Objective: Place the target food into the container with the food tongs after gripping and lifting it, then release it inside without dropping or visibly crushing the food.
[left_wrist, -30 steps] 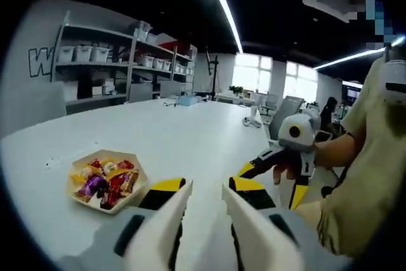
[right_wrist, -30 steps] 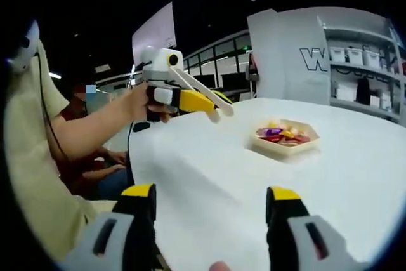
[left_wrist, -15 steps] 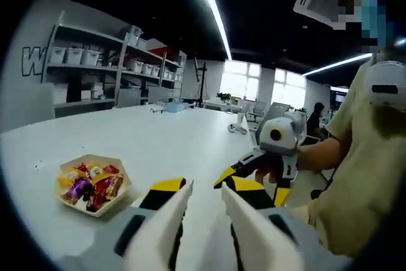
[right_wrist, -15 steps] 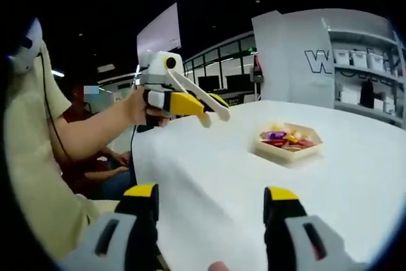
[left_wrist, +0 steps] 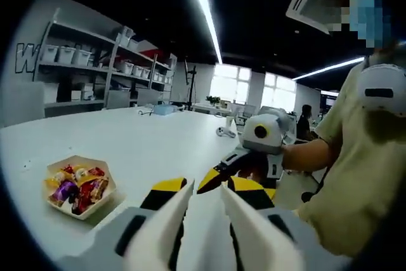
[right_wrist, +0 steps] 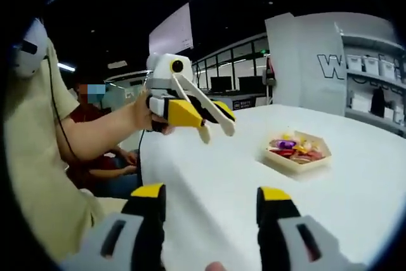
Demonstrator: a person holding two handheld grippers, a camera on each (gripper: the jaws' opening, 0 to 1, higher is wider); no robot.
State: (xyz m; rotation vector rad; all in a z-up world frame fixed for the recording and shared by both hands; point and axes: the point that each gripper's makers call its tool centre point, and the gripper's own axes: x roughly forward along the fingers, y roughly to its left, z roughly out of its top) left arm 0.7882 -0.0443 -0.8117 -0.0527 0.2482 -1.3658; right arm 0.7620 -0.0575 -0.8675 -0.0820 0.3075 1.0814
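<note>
A hexagonal tray of wrapped candies sits on the white table, to the left of my left gripper. That gripper carries white tongs whose tips stand slightly apart with nothing between them. In the right gripper view the left gripper hovers above the table in a hand, tongs pointing down toward the tray and well short of it. My right gripper is open wide and holds nothing. It also appears, hand-held, in the left gripper view.
Shelves with white bins line the far wall. A person in a pale yellow shirt holds both grippers at the table's near edge. Another person sits behind. Desks and chairs stand beyond the table.
Both views have swung, so the tray sits further left in the left gripper view. In the right gripper view the left gripper has come a little nearer and lower. Jaw gaps look unchanged.
</note>
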